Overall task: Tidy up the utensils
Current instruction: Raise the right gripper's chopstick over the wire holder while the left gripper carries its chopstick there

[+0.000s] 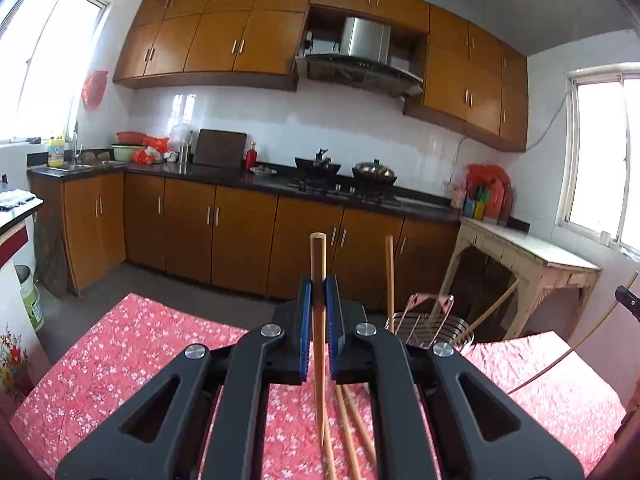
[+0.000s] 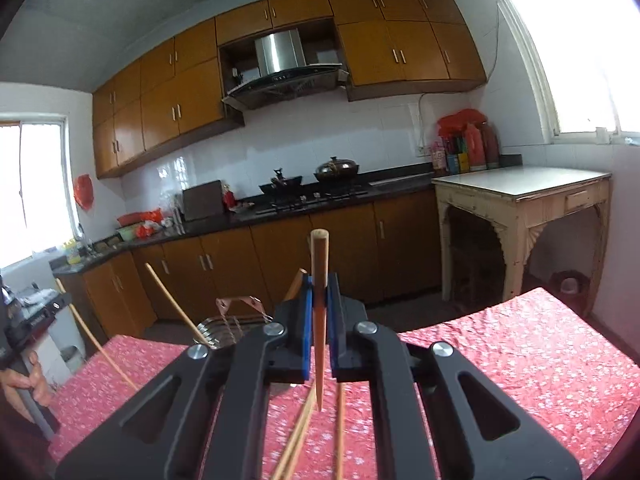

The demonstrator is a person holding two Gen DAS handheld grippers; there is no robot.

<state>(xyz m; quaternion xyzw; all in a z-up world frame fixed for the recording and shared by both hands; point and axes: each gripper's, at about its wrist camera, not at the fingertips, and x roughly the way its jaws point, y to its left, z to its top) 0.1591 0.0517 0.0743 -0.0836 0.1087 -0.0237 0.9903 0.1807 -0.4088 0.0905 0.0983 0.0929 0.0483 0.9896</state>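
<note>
My left gripper (image 1: 319, 294) is shut on a wooden chopstick (image 1: 318, 268) that stands upright, its thick end up. My right gripper (image 2: 319, 292) is shut on another wooden chopstick (image 2: 319, 260), also upright. Both are held above the table with the red floral cloth (image 1: 168, 344). A metal wire utensil holder (image 1: 430, 330) stands on the table ahead and right of the left gripper, with chopsticks leaning in it; it shows left of the right gripper in the right wrist view (image 2: 224, 330). Several loose chopsticks (image 1: 352, 428) lie on the cloth under the grippers.
Brown kitchen cabinets and a dark counter (image 1: 224, 176) with a stove and pans run along the far wall. A cream side table (image 2: 520, 188) stands at the right. The person's left hand (image 2: 24, 384) shows at the left edge of the right wrist view.
</note>
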